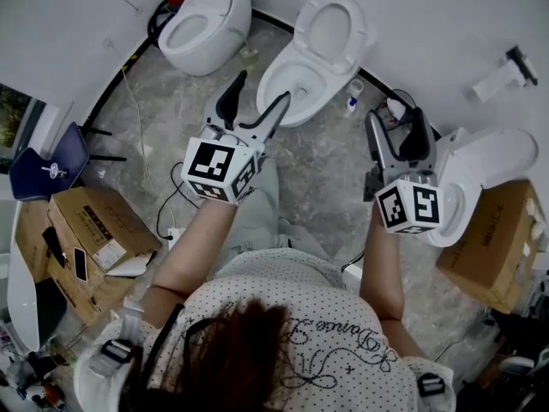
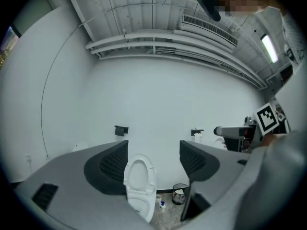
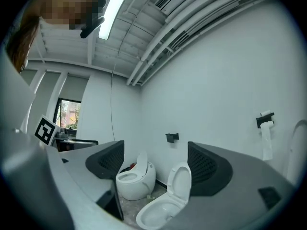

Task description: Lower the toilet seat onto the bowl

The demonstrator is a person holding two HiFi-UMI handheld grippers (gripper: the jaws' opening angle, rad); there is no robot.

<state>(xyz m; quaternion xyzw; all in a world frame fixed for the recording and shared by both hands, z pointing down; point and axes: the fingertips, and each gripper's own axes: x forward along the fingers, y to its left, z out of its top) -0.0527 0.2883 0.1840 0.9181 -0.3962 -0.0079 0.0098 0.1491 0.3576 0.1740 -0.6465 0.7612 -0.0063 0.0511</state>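
Note:
The middle white toilet has its bowl (image 1: 290, 88) open and its seat (image 1: 330, 31) raised against the wall. My left gripper (image 1: 262, 93) is open just in front of the bowl, with nothing between its jaws. In the left gripper view the raised seat (image 2: 140, 175) shows through the gap of the left gripper (image 2: 153, 161), some way off. My right gripper (image 1: 397, 123) is open too, to the right of that toilet and empty. In the right gripper view the seat (image 3: 181, 181) stands upright over the bowl (image 3: 154, 215), beyond the right gripper (image 3: 156, 164).
A round toilet (image 1: 202, 24) stands at the left and a third toilet (image 1: 480, 174) close by my right gripper. A small bottle (image 1: 353, 94) and a waste bin (image 2: 180, 193) sit beside the middle toilet. Cardboard boxes (image 1: 90, 239) (image 1: 497, 243) flank the person; cables lie on the floor.

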